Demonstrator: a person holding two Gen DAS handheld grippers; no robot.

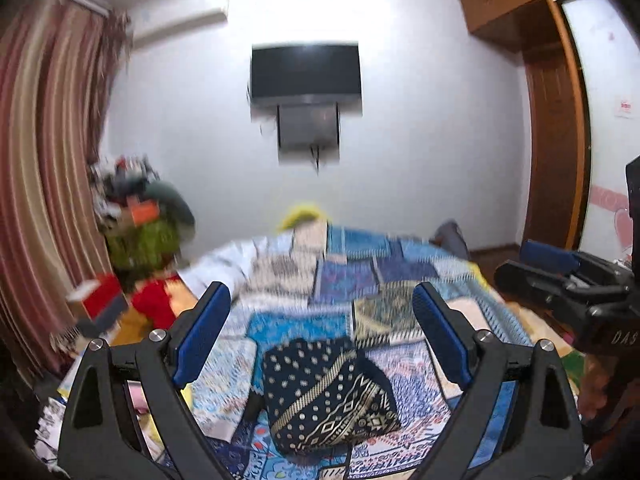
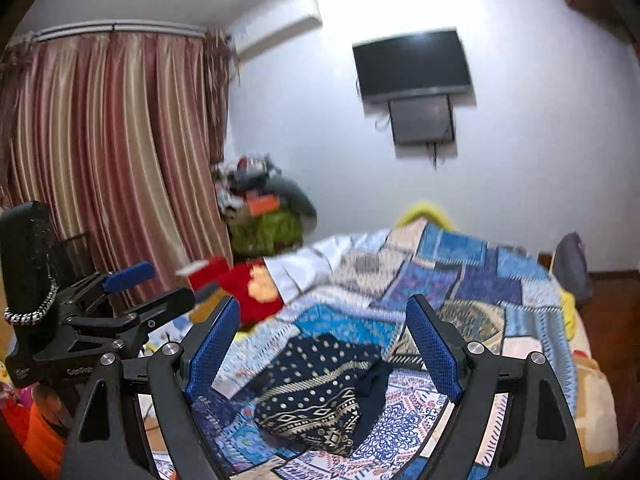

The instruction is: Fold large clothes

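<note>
A folded dark navy garment with gold dots and bands lies on the patchwork bedspread, below and ahead of both grippers. My left gripper hovers above it, open, with nothing between its blue pads. In the right wrist view the same garment lies a little rumpled under my right gripper, which is also open and holds nothing. Each gripper shows in the other's view: the right gripper at the right edge, the left gripper at the left. Neither touches the cloth.
The bedspread covers the bed up to the far wall. A dark TV hangs on that wall. Striped curtains stand at left, with a clutter pile and red items beside the bed. A wooden wardrobe is at right.
</note>
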